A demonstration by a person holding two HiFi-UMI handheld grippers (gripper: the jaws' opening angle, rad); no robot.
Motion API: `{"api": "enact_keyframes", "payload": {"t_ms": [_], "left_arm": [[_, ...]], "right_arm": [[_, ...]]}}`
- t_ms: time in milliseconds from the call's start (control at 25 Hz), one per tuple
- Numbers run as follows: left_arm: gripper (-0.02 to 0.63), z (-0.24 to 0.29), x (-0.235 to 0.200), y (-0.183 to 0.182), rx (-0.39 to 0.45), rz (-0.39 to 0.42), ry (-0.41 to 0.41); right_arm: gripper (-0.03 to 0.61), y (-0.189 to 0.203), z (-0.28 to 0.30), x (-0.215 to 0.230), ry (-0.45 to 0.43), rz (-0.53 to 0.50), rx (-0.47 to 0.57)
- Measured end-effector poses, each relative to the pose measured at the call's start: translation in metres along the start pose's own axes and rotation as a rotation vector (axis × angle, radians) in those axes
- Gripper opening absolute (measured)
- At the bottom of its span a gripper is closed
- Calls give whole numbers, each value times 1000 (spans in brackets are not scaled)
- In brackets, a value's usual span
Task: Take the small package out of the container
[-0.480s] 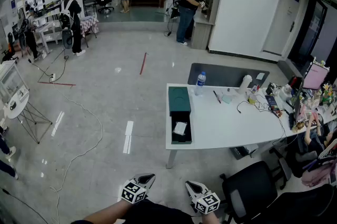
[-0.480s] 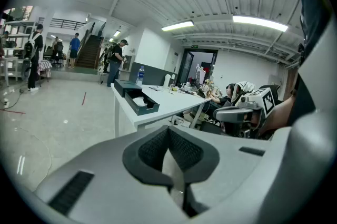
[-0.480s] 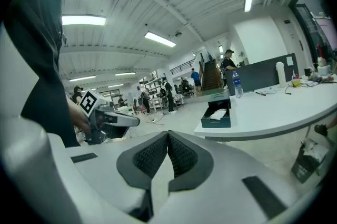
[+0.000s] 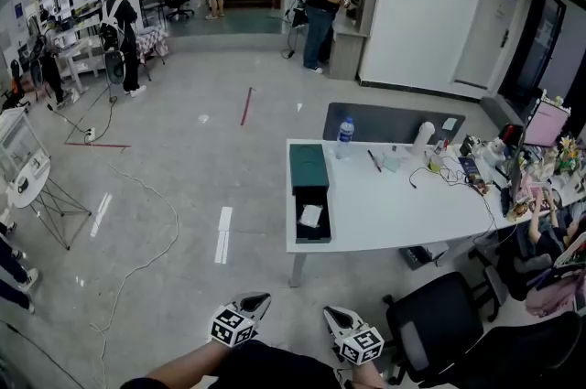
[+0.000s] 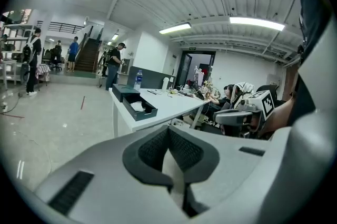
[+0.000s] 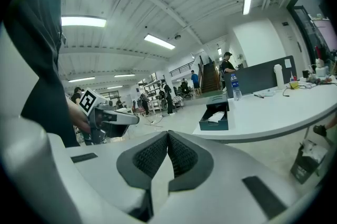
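Note:
A dark green open container (image 4: 313, 217) sits at the left end of the white table (image 4: 394, 213), its lid (image 4: 309, 166) lying just beyond it. A small white package (image 4: 311, 216) lies inside the container. The container (image 5: 138, 108) with the package (image 5: 138, 106) also shows in the left gripper view, and the container (image 6: 215, 118) in the right gripper view. Both grippers hang low at the bottom of the head view, well short of the table: left gripper (image 4: 259, 300), right gripper (image 4: 330, 316). Each has its jaws pressed together with nothing between them (left gripper (image 5: 169, 133), right gripper (image 6: 167, 138)).
A water bottle (image 4: 344, 138), a white cylinder (image 4: 424, 134), pens and cables lie on the table. Black office chairs (image 4: 438, 328) stand at its near right. Several people stand across the hall; a cable (image 4: 151, 250) trails over the floor at left.
The head view has shifted slightly; the table and container sit a little higher and further left in frame. The grippers stay low and shut.

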State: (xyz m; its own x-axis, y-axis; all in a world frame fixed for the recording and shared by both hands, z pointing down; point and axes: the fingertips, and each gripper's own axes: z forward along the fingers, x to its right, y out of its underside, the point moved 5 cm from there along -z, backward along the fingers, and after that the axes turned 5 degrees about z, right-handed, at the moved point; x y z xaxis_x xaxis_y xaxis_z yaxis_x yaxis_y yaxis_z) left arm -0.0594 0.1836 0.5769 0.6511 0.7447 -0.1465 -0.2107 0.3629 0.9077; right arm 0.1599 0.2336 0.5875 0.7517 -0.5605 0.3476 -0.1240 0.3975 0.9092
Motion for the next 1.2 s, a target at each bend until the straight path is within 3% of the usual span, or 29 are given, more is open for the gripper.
{"api": "enact_keyframes", "payload": {"t_ms": [400, 840, 1200], "left_arm": [[8, -7, -1, -6, -10, 13, -20], [8, -24, -17, -1, -20, -24, -83], [8, 12, -43, -19, -4, -20, -35]], "right_arm": [[26, 2, 3, 2, 6, 11, 6], [26, -2, 27, 4, -34, 9, -24], [26, -19, 49, 24, -3, 4, -44]]}}
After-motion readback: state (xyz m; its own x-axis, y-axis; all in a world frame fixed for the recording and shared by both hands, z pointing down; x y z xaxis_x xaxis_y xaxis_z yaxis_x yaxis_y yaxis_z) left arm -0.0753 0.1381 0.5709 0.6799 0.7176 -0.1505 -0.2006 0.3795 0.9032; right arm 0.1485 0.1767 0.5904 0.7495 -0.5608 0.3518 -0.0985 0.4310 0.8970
